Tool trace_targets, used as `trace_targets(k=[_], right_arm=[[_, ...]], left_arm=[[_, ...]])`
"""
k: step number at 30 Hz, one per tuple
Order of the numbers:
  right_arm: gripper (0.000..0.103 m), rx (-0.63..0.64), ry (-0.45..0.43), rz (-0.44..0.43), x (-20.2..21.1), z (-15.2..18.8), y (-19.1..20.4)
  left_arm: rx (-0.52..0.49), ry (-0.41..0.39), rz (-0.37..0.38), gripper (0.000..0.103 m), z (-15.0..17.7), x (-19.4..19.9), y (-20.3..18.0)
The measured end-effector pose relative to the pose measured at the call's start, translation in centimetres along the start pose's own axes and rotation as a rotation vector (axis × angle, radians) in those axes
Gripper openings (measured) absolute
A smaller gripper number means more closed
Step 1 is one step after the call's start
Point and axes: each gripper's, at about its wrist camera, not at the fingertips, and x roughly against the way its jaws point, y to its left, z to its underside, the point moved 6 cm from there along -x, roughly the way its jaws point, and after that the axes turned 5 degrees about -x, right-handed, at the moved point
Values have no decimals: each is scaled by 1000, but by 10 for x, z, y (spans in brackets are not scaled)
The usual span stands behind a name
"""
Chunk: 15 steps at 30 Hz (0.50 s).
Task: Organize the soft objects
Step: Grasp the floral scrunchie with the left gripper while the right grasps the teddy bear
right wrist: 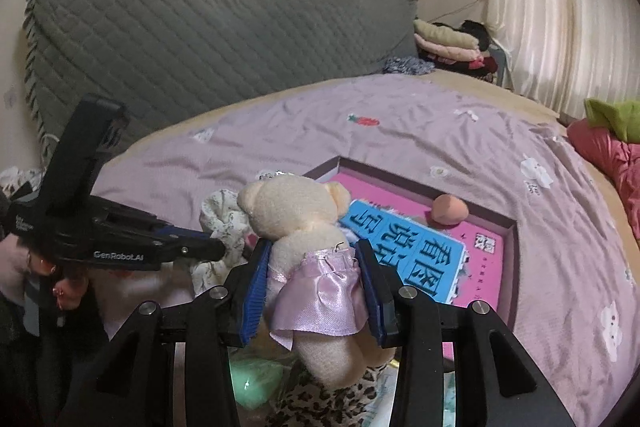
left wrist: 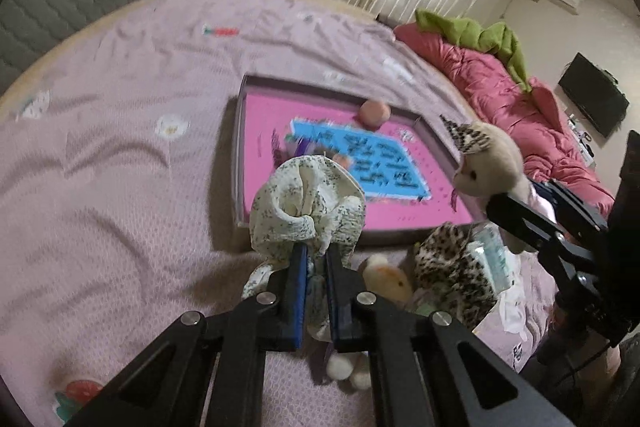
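My left gripper [left wrist: 316, 247] is shut on a cream floral cloth [left wrist: 308, 203], which bunches above its blue pads and hangs over the near edge of the box. My right gripper [right wrist: 314, 251] is shut on a cream teddy bear [right wrist: 292, 211] in a lilac satin skirt, held by the waist above the bed. In the left wrist view the bear [left wrist: 492, 163] shows at the right, held by the right gripper [left wrist: 516, 203]. In the right wrist view the left gripper [right wrist: 216, 249] and cloth [right wrist: 220, 219] are at the left. A shallow box [left wrist: 240, 147] with a pink and blue printed floor holds a peach ball [left wrist: 374, 113].
A pile of soft things lies on the lilac bedsheet [left wrist: 120, 167] below the grippers: a leopard-print item [left wrist: 452, 275], a small yellow plush [left wrist: 390, 277], a mint-green piece [right wrist: 256, 383]. A pink quilt [left wrist: 520, 99], folded clothes [right wrist: 452, 43] and a grey headboard [right wrist: 200, 39] border the bed.
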Motion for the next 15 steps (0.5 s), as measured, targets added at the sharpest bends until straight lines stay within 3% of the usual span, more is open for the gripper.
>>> trace_targets(k=[15], right_arm=[[43,-82,-62,49,20,-10,-24]], left_arm=[[-45,-103,17,9,-15,24,-17]])
